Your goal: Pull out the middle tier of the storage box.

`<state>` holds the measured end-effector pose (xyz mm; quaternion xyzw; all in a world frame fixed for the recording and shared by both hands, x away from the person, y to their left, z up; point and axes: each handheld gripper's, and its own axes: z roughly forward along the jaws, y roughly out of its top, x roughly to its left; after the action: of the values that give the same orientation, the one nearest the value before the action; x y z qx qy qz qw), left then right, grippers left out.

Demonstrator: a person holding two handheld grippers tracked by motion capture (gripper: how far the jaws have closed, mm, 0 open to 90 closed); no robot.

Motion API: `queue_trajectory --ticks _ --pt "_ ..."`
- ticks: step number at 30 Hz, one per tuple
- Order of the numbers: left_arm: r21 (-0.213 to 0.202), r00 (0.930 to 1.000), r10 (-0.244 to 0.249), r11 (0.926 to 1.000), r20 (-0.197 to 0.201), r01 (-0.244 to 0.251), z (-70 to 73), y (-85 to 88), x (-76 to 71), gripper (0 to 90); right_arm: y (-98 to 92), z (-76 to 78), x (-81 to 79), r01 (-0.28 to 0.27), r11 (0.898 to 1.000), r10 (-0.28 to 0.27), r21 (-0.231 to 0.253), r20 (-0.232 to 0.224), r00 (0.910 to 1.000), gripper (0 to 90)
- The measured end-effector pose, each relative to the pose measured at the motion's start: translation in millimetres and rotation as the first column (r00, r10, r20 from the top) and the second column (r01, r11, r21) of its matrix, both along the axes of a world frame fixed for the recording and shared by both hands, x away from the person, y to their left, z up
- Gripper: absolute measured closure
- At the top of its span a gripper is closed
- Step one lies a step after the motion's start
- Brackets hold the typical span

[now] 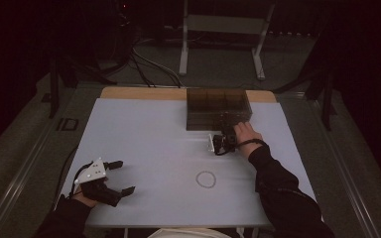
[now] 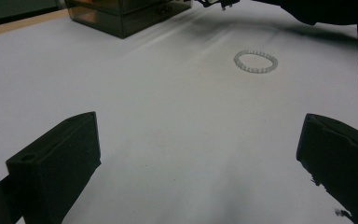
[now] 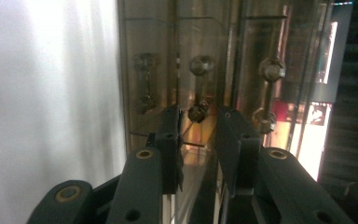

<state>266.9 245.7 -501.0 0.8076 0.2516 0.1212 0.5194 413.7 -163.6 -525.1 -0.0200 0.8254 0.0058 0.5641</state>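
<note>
Right gripper view alone reveals drawer handles (image 3: 199, 88) between its jaws.

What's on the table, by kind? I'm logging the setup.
Drawer box: 1
Bead bracelet: 1
Hand-held gripper: 2, left and right
Total: 4
</note>
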Motion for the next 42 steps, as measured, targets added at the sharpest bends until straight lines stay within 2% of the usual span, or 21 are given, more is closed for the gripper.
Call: queue_trajectory --ticks 11,16,24,28,42 --pt "-0.003 1.0000 0.001 1.0000 0.000 -0.001 0.0 0.4 0.0 1.0 3.5 -0.4 6.9 0.001 1.000 -0.002 -0.014 -0.008 1.0000 77.7" --pt "-0.002 1.0000 -0.001 1.0000 -0.001 0.001 -0.1 0.2 0.3 1.0 5.9 0.2 7.4 -0.018 0.999 0.018 -0.029 -0.007 0.9998 78.4" --pt "-0.004 1.0000 0.001 1.0000 -0.003 -0.001 -0.1 0.4 0.3 1.0 6.0 1.6 7.6 -0.018 1.000 0.018 -0.022 -0.017 0.9997 79.7" --pt "-0.004 1.0000 0.000 1.0000 -0.004 0.000 -0.3 0.6 0.7 1.0 4.8 2.1 6.1 -0.022 1.000 0.022 -0.007 -0.009 0.9997 80.2" --pt "0.002 1.0000 -0.002 1.0000 -0.002 0.002 -0.1 0.0 0.1 1.0 3.3 6.5 -6.1 -0.028 1.000 0.028 -0.004 -0.034 0.9990 80.2"
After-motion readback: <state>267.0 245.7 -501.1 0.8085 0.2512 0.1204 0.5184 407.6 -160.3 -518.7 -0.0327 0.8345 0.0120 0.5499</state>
